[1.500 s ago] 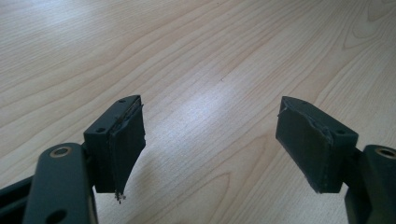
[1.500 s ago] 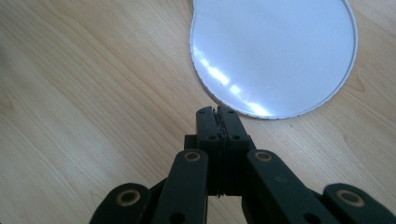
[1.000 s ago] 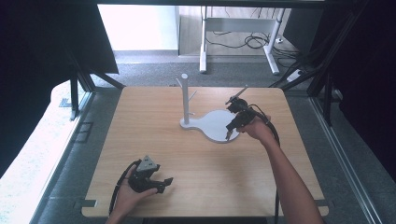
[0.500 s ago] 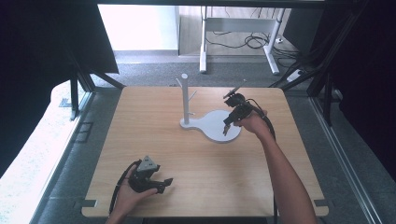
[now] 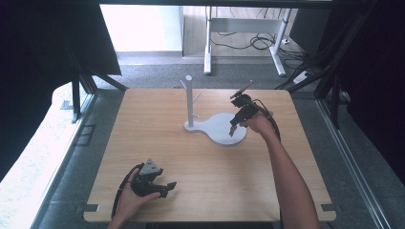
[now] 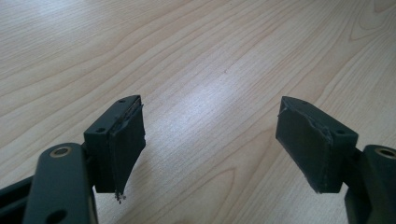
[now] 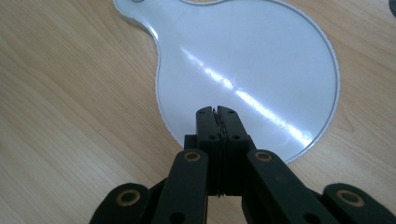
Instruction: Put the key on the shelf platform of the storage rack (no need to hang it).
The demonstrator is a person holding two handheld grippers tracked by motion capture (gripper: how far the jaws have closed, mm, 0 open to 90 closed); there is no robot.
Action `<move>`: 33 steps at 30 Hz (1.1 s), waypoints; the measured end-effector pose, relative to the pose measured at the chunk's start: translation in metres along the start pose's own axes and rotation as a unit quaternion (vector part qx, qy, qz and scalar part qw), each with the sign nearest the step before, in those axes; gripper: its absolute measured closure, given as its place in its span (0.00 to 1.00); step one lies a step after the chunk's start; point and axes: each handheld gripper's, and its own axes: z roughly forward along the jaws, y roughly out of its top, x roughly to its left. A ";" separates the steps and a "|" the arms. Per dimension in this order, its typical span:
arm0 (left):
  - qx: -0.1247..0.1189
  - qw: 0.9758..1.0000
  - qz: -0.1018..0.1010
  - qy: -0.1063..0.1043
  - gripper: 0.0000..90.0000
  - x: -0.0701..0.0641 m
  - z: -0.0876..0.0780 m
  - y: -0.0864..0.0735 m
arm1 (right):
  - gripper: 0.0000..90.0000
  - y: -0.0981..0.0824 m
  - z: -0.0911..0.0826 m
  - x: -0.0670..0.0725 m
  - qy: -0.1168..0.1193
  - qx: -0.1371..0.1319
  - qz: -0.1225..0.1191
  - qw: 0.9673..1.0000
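The right gripper [image 5: 232, 130], jaws pressed together, now sits a little nearer the person than half a second ago, over the near edge of the white stand base [image 5: 216, 128], after first drifting farther away.

Your table [image 5: 205, 191]: pale wood-grain top, smooth, soft sheen | your stand base [image 7: 247, 60]: white, plastic-looking, glossy, streaked with glare | its post [image 5: 189, 100]: white, matt | your left gripper [image 6: 212, 140]: matt black arms, dark pads [image 6: 126, 144] frayed at the edges | your right gripper [image 7: 217, 116]: matt black, brass-coloured pivot rings
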 end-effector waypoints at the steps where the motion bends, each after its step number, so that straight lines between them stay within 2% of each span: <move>1: 0.000 1.000 0.000 0.000 0.27 0.000 0.000 0.000 | 1.00 0.001 0.000 0.000 0.000 -0.001 -0.001 1.000; 7: -0.002 1.000 0.001 -0.001 0.27 0.001 -0.001 0.000 | 1.00 0.010 0.003 0.000 -0.005 0.002 -0.006 1.000; 18: -0.002 1.000 0.006 0.001 0.27 -0.001 -0.002 0.000 | 1.00 0.022 0.020 -0.003 -0.005 0.002 0.001 1.000; 33: -0.001 1.000 0.009 0.000 0.27 -0.002 -0.001 0.001 | 1.00 0.026 0.035 -0.007 -0.010 -0.004 0.010 1.000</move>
